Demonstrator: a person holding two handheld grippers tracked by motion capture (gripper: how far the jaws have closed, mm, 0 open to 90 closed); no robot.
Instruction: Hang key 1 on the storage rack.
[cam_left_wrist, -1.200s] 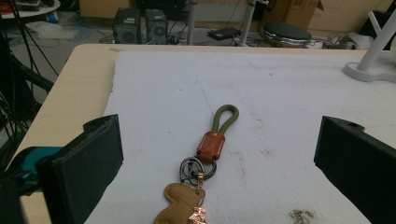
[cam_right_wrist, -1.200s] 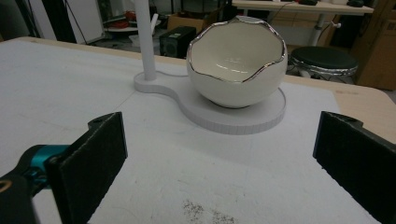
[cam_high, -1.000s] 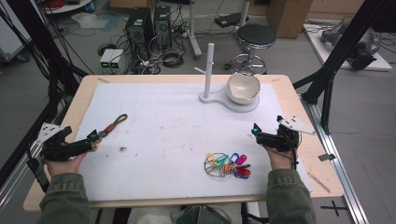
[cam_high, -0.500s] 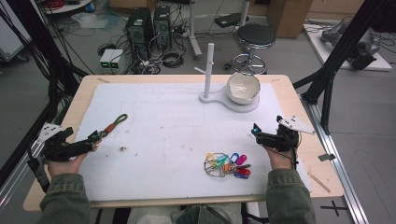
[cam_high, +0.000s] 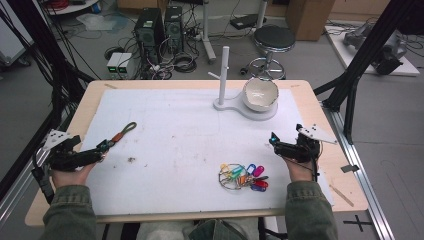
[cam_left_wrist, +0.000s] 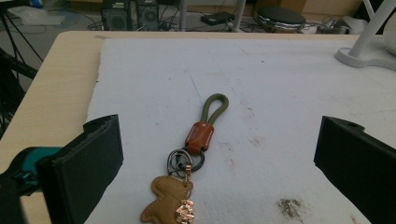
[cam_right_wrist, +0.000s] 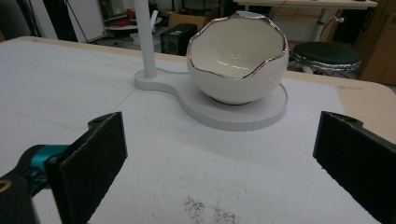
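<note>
High overhead view, two low tool-mounted close-ups (shared white mat (cam_high: 200, 140))

Even, diffuse overhead light falls on the white padded table mat (cam_high: 190, 130), bright, with hardly any shadows. A soft glare streak shines inside the cream egg-shaped ceramic bowl with silver rim (cam_right_wrist: 238, 58); its shadow beneath is faint. In both gripper views the near black jaws are blurred. The high view is grainy, and the floor behind the bowl is dimmer.
</note>
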